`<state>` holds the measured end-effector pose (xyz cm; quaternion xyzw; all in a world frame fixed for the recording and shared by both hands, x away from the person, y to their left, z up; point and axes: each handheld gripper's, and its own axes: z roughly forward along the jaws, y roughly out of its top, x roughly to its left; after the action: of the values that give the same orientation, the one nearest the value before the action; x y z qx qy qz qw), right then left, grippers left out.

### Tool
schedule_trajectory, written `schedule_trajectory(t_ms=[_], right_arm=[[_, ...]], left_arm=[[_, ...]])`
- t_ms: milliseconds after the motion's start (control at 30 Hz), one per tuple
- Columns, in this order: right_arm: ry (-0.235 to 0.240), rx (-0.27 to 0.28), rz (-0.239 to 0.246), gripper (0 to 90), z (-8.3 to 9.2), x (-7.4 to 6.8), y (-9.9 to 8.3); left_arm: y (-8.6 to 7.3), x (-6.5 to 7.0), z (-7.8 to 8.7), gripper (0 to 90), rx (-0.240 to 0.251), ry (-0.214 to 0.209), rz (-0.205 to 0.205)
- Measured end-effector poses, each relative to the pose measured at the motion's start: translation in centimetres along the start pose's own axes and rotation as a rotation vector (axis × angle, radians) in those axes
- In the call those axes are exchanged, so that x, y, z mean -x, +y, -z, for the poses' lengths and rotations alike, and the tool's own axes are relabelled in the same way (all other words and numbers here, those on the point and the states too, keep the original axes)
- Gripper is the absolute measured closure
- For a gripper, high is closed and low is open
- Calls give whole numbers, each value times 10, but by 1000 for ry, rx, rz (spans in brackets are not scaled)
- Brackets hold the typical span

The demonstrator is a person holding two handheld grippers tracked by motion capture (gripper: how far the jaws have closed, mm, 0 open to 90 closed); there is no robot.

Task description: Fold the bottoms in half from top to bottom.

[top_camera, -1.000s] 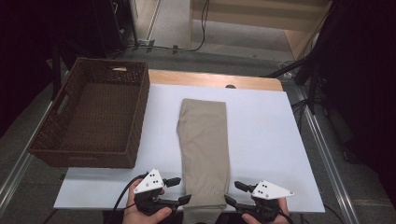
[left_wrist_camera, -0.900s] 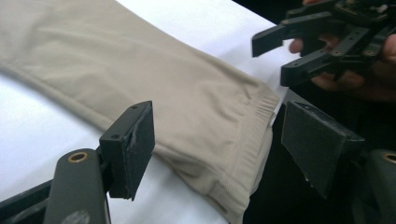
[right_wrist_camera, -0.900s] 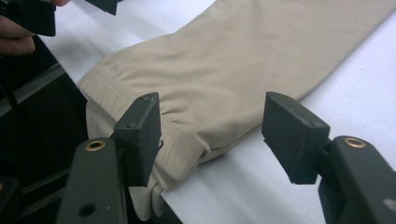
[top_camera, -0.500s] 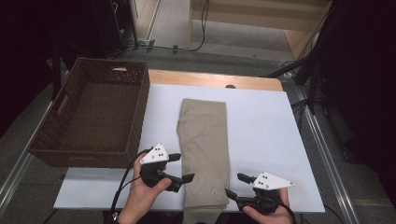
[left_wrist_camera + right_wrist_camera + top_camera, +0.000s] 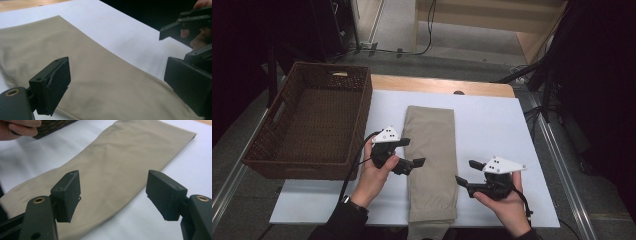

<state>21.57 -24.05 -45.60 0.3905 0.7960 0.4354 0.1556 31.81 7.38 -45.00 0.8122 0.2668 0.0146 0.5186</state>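
Item 1: folded khaki cloth [image 5: 431, 162], a long narrow rectangle of smooth matte woven fabric with soft creases, lying flat lengthwise down the middle of the white table cover [image 5: 492, 125]; its far end is square and crisp, its near end hangs over the table's front edge and is cut off by the frame. Item 2: wicker basket [image 5: 262, 150], dark brown, rectangular, tightly woven, with a slot handle in each short wall, standing at the left edge of the cover, just beside the cloth's left side but apart from it. Item 3: left gripper [image 5: 413, 152], black body with a white angular top plate and a trailing black cable, held at the cloth's left edge about midway along it; its jaws have just been opening and stand wide, the foam-faced pads [image 5: 58, 82] hovering over the fabric with nothing clamped between them. Item 4: right gripper [image 5: 466, 172], same build, held at the cloth's right edge nearer the front; its jaws are well apart, pads [image 5: 68, 195] clear of the fabric, gripping nothing. Item 5: pale wooden tabletop [image 5: 437, 85], a strip showing beyond the cover. The floor and furniture behind are dark and hard to make out; whether either gripper's lower jaw touches the cloth cannot be told.
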Motion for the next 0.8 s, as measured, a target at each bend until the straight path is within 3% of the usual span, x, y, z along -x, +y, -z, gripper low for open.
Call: schedule_trajectory(t_ms=[133,200,333,433,500,600,700,733,800], right_arm=[[-2,-11,-6,264,-14,18,15],[-4,-14,-5,265,-22,27,22],[-14,-22,-18,268,-38,45,35],[-22,-31,-17,285,-52,57,44],[-6,-22,-14,349,-62,67,50],[-7,-34,-23,352,-78,79,59],[-21,-60,-62,367,-96,95,65],[-31,-66,-73,378,-100,100,66],[-51,-79,-84,393,-109,110,67]], left_arm=[[7,-12,-9,69,2,3,11],[11,-18,-14,0,-5,0,9],[17,-27,-21,0,-10,-2,4],[23,-37,-27,0,-16,19,13],[27,-44,-31,0,-20,57,14],[31,-56,-41,8,-25,93,47],[32,-65,-47,51,-41,113,77],[33,-76,-51,76,-47,121,109],[34,-86,-54,113,-60,149,128]])
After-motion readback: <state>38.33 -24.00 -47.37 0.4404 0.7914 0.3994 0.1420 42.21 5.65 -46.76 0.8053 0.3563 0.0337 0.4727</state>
